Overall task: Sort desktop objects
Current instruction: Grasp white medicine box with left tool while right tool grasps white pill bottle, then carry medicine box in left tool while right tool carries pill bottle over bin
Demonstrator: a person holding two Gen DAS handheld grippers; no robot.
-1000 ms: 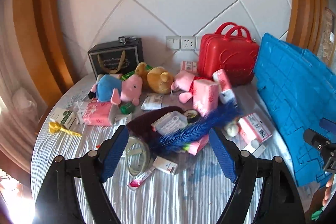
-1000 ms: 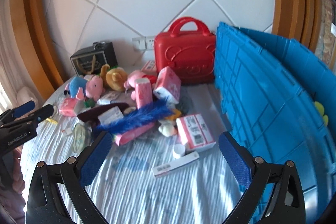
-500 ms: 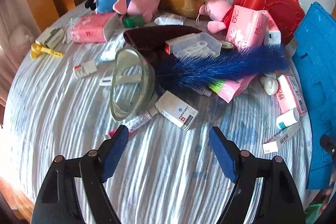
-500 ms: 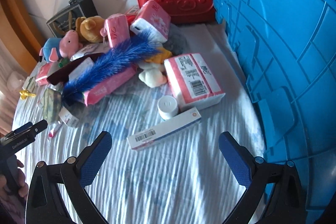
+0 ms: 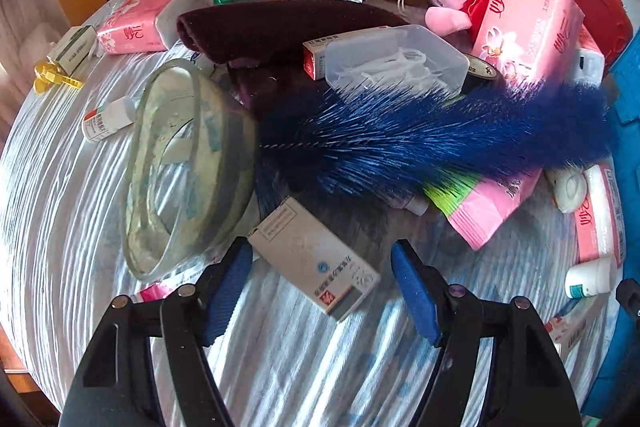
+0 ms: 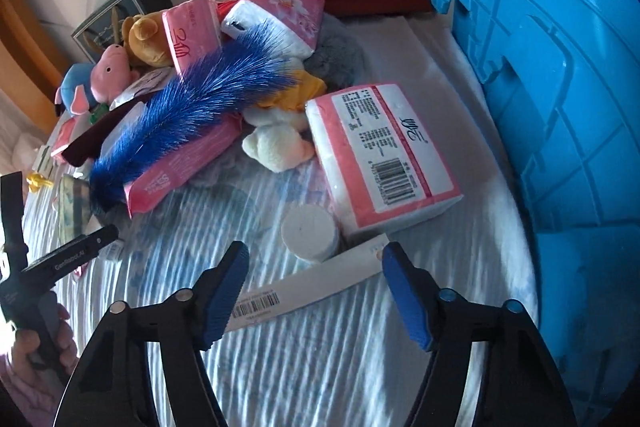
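Grey-white medicine box [image 5: 316, 269] with red corner mark

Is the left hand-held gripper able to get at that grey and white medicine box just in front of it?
Probably yes. The left hand-held gripper is open, and the medicine box lies between its fingers with nothing on top, though the glass bowl crowds the left finger.

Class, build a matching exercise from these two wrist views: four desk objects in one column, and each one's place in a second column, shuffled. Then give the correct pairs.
Objects
1. medicine box
2. long white box
3. blue brush
4. white cap bottle

Places
A. lying across the pile
B. between the open fingers of the right hand-held gripper
C. between the open fingers of the left hand-held gripper
D. beside the barcoded tissue pack

Pairs: 1-C, 2-B, 3-A, 4-D
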